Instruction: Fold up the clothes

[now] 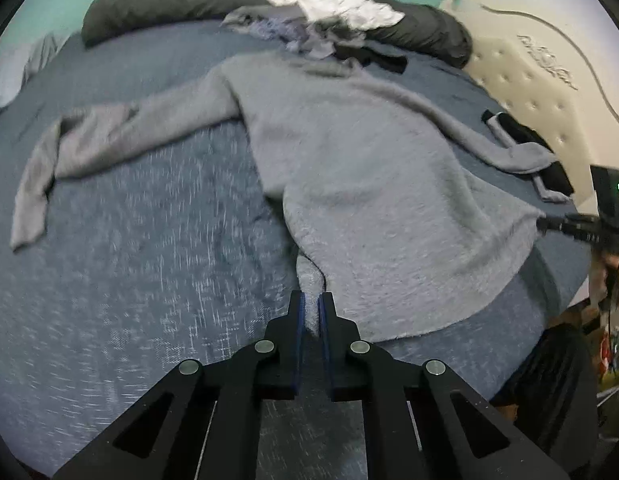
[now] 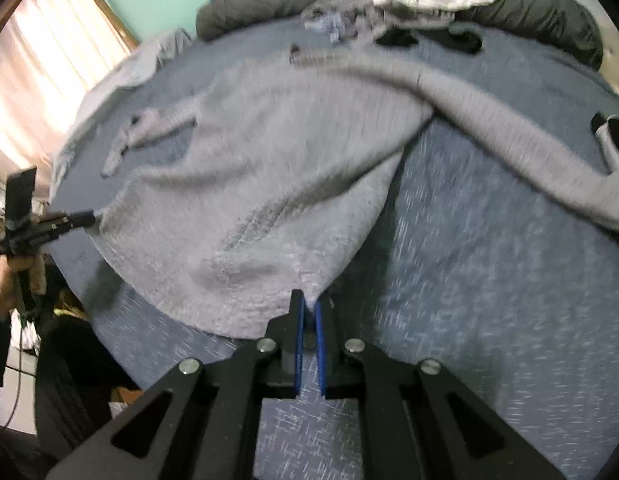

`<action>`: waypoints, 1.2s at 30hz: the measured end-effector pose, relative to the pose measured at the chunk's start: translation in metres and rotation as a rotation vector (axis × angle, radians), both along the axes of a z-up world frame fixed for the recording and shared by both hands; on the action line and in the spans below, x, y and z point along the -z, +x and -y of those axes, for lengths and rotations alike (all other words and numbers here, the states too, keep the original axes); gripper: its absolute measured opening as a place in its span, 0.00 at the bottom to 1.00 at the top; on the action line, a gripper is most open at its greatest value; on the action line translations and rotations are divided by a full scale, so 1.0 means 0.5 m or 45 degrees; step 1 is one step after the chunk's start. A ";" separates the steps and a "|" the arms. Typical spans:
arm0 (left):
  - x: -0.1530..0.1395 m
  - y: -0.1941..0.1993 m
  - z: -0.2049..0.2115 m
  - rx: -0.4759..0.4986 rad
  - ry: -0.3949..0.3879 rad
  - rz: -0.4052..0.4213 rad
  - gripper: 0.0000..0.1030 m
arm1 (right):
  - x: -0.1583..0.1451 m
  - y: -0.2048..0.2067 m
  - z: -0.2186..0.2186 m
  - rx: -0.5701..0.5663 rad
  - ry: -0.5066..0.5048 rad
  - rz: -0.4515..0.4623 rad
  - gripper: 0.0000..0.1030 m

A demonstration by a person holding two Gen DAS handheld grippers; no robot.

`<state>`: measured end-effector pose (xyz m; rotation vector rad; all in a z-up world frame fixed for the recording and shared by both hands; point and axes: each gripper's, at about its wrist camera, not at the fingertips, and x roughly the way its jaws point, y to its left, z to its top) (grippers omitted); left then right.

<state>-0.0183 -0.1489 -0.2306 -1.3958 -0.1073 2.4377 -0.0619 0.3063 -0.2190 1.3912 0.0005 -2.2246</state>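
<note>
Blue bedding covers the bed (image 1: pixel 149 280), with dark pillows (image 1: pixel 161 4) at 12 o'clock under a heap of unfolded clothes (image 1: pixel 333 4). A grey sweater (image 1: pixel 369 168) is spread over the bed, one sleeve running out toward 9 o'clock and the other toward 3 o'clock. Its hem is pinched at both corners: the left gripper (image 1: pixel 311 312) is closed narrowly on one bunched corner, the right gripper (image 2: pixel 308 316) likewise on the other. The step is judged to be either spreading the sweater flat or starting a fold, with the hem to be kept taut and level. No containers are seen.
</note>
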 end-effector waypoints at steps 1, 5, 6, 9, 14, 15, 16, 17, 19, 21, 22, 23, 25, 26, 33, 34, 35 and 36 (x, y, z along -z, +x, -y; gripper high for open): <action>-0.018 0.006 -0.002 0.009 0.009 -0.015 0.07 | -0.022 0.002 -0.006 0.004 -0.015 -0.016 0.05; -0.088 0.029 -0.008 0.040 0.062 -0.064 0.07 | -0.108 0.010 -0.033 0.030 -0.072 -0.067 0.05; -0.105 0.035 -0.010 0.048 0.075 -0.077 0.07 | -0.129 0.011 -0.041 0.039 -0.091 -0.074 0.05; -0.130 0.041 -0.008 0.054 0.101 -0.074 0.07 | -0.160 0.013 -0.064 0.067 -0.121 -0.061 0.05; -0.096 0.016 0.009 0.010 0.109 0.002 0.07 | -0.110 -0.010 -0.090 0.152 -0.032 0.035 0.05; -0.085 0.010 0.013 -0.011 0.116 0.016 0.07 | -0.094 -0.016 -0.092 0.165 -0.026 0.044 0.05; -0.072 0.003 0.014 -0.027 0.119 0.030 0.07 | -0.078 -0.022 -0.092 0.174 -0.020 0.053 0.05; -0.058 -0.005 0.012 -0.039 0.118 0.044 0.07 | -0.060 -0.028 -0.088 0.179 -0.007 0.061 0.05; -0.032 -0.020 0.007 -0.062 0.115 0.070 0.07 | -0.029 -0.042 -0.080 0.183 0.031 0.056 0.05; -0.009 -0.036 -0.002 -0.075 0.111 0.089 0.07 | -0.003 -0.055 -0.073 0.183 0.064 0.046 0.05; 0.003 -0.046 -0.006 -0.081 0.105 0.096 0.07 | 0.009 -0.062 -0.069 0.183 0.082 0.041 0.05; 0.013 -0.055 -0.009 -0.090 0.098 0.103 0.08 | 0.019 -0.070 -0.066 0.185 0.103 0.040 0.05; 0.029 -0.075 -0.014 -0.111 0.093 0.112 0.09 | 0.040 -0.088 -0.064 0.185 0.142 0.045 0.05; 0.037 -0.084 -0.016 -0.119 0.094 0.119 0.09 | 0.050 -0.096 -0.063 0.186 0.160 0.047 0.05; 0.093 -0.133 -0.027 -0.157 0.089 0.169 0.17 | 0.097 -0.138 -0.067 0.218 0.212 0.078 0.06; 0.100 -0.137 -0.026 -0.167 0.105 0.176 0.22 | 0.101 -0.141 -0.069 0.228 0.206 0.084 0.06; 0.105 -0.140 -0.024 -0.177 0.117 0.181 0.28 | 0.104 -0.143 -0.072 0.237 0.196 0.088 0.06; 0.109 -0.141 -0.022 -0.186 0.126 0.184 0.34 | 0.106 -0.144 -0.075 0.244 0.185 0.090 0.07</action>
